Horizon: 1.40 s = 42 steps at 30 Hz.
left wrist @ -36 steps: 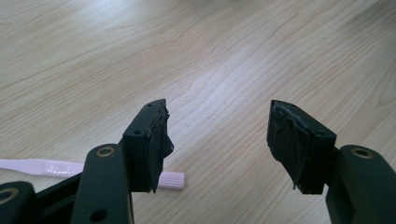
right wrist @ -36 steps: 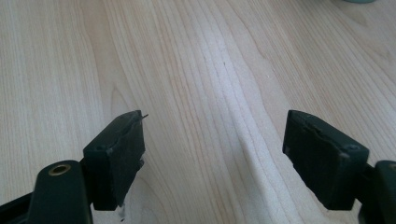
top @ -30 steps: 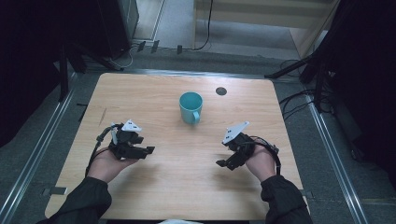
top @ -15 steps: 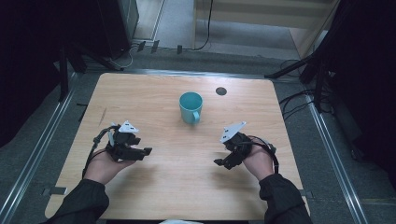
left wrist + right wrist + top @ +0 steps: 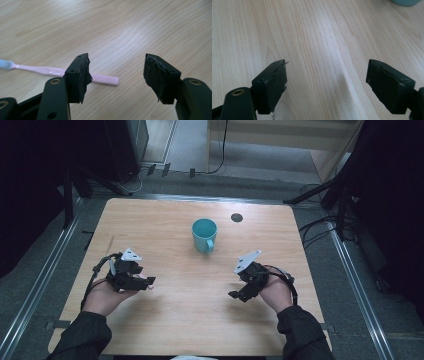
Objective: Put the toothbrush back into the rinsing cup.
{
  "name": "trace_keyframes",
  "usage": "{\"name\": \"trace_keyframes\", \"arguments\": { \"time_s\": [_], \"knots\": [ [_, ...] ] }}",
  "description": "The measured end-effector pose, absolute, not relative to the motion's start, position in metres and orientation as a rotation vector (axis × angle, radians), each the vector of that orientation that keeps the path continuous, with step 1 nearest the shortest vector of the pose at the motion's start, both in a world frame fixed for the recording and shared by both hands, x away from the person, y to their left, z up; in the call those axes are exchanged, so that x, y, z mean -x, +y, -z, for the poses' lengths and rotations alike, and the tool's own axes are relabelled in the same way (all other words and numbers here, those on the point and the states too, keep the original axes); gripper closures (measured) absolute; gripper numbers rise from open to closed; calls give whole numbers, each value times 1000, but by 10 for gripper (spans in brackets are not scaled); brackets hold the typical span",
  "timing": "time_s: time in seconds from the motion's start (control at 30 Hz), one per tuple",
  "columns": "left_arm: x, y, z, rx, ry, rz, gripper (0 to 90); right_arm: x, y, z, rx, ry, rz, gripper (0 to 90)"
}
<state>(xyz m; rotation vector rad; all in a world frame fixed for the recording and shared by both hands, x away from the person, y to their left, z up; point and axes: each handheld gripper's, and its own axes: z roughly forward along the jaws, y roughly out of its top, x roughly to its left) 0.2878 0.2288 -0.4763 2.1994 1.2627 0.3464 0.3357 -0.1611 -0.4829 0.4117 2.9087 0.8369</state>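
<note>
One pink toothbrush (image 5: 62, 72) flat on table, just beyond open left gripper (image 5: 117, 75)

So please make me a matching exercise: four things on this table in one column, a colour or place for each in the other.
1. cup
2. toothbrush
3. left gripper
4. table

a. pink, lying flat
b. light wood
c. teal, near the far middle
d. black jaws apart, just over the toothbrush handle

Pairs: 1-c, 2-a, 3-d, 4-b
</note>
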Motion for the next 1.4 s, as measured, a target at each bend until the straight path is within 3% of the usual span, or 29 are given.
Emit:
{"name": "trace_keyframes", "arguments": {
  "time_s": [0.2,0.53,1.13,1.4],
  "knots": [
    [-292,241,479,-2185,1344,-322,487,-336,-160,483,-400,2919,-834,169],
    [-306,255,487,-2189,1457,-201,846,-335,-160,483,-398,2917,-829,172],
    [-318,250,498,-2222,1483,-192,883,-334,-158,485,-380,2939,-809,176],
    [-322,251,501,-2157,1489,-152,883,-335,-156,486,-369,2945,-794,176]
  ]
}}
